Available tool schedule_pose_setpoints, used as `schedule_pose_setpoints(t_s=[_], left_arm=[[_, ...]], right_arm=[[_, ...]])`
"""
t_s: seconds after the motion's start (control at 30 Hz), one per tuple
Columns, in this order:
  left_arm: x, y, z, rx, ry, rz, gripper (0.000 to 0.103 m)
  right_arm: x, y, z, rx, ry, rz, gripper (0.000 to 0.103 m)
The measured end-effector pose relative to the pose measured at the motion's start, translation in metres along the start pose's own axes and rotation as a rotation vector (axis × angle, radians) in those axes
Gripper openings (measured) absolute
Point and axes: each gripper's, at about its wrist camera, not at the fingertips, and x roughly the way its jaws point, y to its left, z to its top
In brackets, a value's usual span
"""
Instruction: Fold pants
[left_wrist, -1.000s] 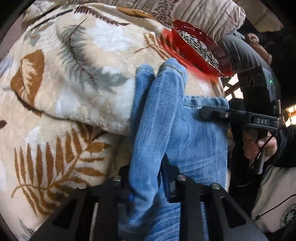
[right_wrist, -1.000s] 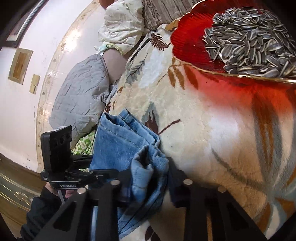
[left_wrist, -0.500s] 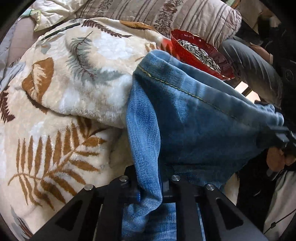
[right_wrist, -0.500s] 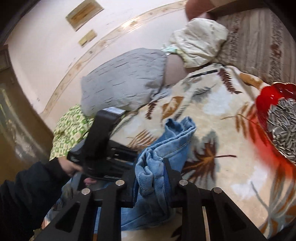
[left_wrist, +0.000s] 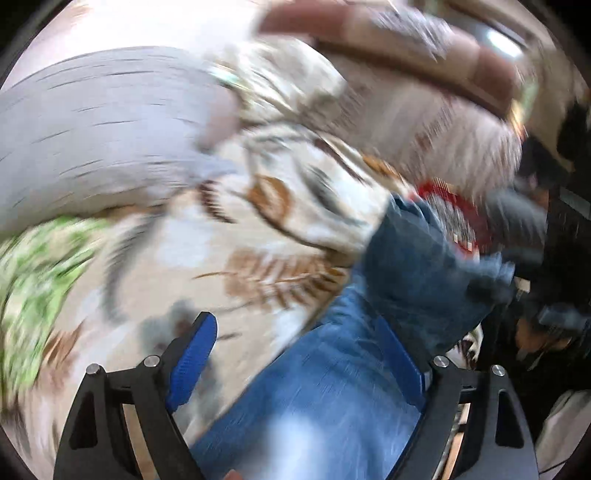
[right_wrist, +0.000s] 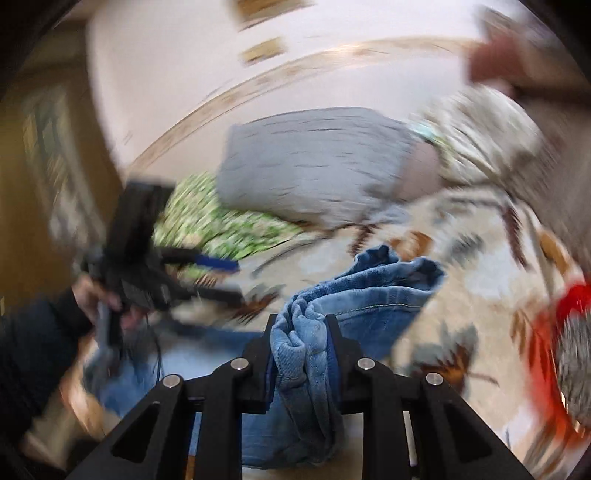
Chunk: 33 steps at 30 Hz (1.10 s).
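Jeans (right_wrist: 373, 295) bunched in right gripper (right_wrist: 299, 343), trailing toward camera.

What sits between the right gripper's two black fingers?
A bunched fold of the blue denim pants, pinched by the right gripper; the right wrist view shows it.

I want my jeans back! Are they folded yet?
Not yet. The jeans lie bunched on the leafy blanket. The right hand-held gripper pinches a wad of denim; the left hand-held gripper is opening, gripping nothing. Flattening and neat folding remain.
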Motion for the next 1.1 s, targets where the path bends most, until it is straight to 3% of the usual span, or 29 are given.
schedule_pose_setpoints(t_s=[0.2, 0.33, 0.43, 0.5, 0.6, 0.67, 0.77, 0.87, 1.0, 1.03, 1.07, 1.1], left_arm=[[-0.078, 0.031, -0.05, -0.186, -0.117, 0.101, 0.088], [-0.104, 0.03, -0.076, -0.255, -0.132, 0.148, 0.089], [-0.107, 0.028, -0.084, -0.287, -0.107, 0.118, 0.09], [-0.099, 0.028, -0.085, -0.322, -0.06, 0.073, 0.094], [-0.066, 0.022, -0.075, -0.361, 0.031, -0.032, 0.094], [-0.038, 0.01, -0.063, -0.328, 0.089, -0.066, 0.094], [-0.006, -0.006, -0.049, -0.258, 0.158, -0.088, 0.094], [0.03, -0.016, -0.042, -0.179, 0.251, -0.062, 0.094], [0.067, -0.014, -0.043, -0.167, 0.344, -0.092, 0.094], [0.072, -0.013, -0.043, -0.165, 0.351, -0.094, 0.092], [0.076, -0.013, -0.044, -0.163, 0.356, -0.099, 0.077], [0.082, -0.011, -0.045, -0.164, 0.373, -0.105, 0.043]], right_arm=[[0.046, 0.093, -0.028, -0.35, 0.116, -0.003, 0.024], [0.078, 0.135, -0.068, -0.54, 0.202, -0.031, 0.024], [0.098, 0.143, -0.094, -0.59, 0.268, -0.051, 0.024], [0.106, 0.145, -0.11, -0.629, 0.298, -0.081, 0.024], [0.102, 0.153, -0.125, -0.728, 0.248, -0.139, 0.024], [0.101, 0.156, -0.13, -0.773, 0.227, -0.17, 0.023], [0.101, 0.161, -0.138, -0.844, 0.198, -0.204, 0.023], [0.098, 0.163, -0.141, -0.868, 0.186, -0.209, 0.023], [0.096, 0.165, -0.145, -0.896, 0.168, -0.219, 0.023], [0.094, 0.166, -0.147, -0.904, 0.165, -0.221, 0.023], [0.093, 0.166, -0.148, -0.909, 0.162, -0.223, 0.023], [0.091, 0.166, -0.15, -0.913, 0.161, -0.224, 0.023]])
